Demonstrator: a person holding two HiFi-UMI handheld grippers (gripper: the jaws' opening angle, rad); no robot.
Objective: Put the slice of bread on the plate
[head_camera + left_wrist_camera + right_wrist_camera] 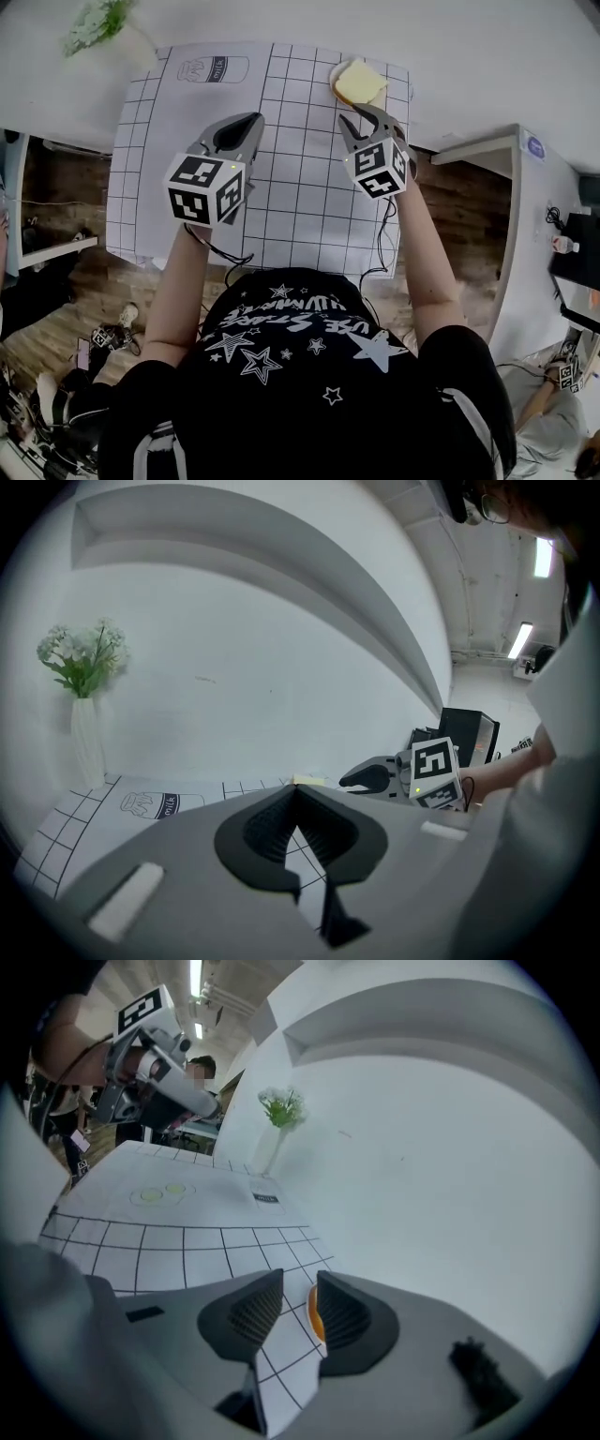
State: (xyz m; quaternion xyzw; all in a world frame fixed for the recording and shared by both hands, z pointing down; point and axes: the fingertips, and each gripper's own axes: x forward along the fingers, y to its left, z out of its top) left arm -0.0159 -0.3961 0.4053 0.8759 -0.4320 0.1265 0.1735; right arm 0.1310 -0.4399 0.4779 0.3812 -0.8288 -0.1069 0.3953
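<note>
Right tongs [366, 116] nose-down near bread [360, 82]

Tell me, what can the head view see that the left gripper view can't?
Only the head view shows the person's black star shirt, the plate under the bread, and the whole left gripper from above. Only the left gripper view shows the ceiling lights and the left gripper's closed jaws from up close. Both show the checked mat, its milk drawing, the flowers, the right gripper and the bread, though the left gripper view catches just a thin edge of it.
</note>
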